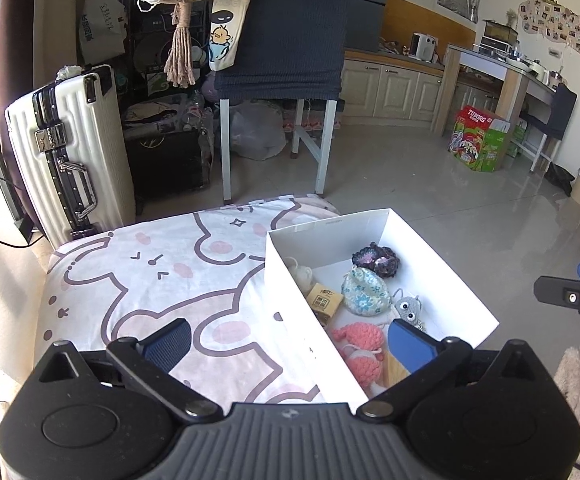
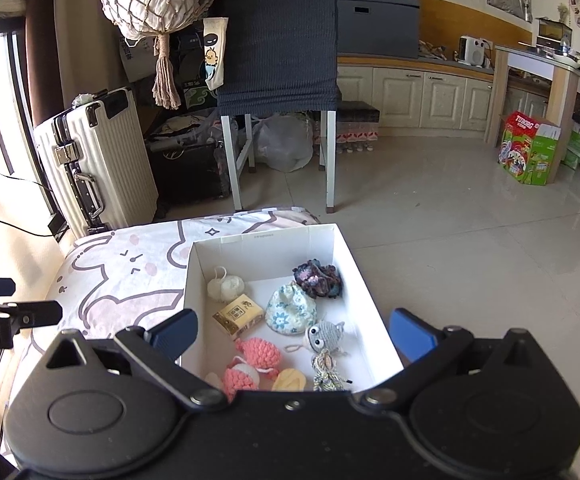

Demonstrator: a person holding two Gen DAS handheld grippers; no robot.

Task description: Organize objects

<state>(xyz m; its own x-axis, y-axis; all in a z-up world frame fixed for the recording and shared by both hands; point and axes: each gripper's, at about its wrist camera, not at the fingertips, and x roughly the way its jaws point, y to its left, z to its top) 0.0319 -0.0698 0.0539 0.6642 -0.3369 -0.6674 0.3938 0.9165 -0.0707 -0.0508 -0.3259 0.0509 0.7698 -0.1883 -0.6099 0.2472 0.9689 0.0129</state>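
My left claw [image 1: 288, 338] spread wide, nothing between pads; right claw [image 2: 292, 332] same, empty. White box [image 2: 268, 236] at 12 o'clock from right claw, on bunny-print cushion [image 2: 130, 272]. Inside box, left to right: cream yarn ball [image 2: 225, 286] at 10, tan packet [image 2: 239, 315], pink crochet fish [image 2: 256, 354], floral pouch [image 2: 291, 309], dark crochet flower [image 2: 317, 276] at 1, grey crochet doll [image 2: 324, 336].

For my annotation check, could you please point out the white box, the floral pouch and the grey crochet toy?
white box [image 2: 268, 236], right wrist view, far wall.
floral pouch [image 2: 291, 310], right wrist view, middle of fabric.
grey crochet toy [image 2: 324, 336], right wrist view, head.
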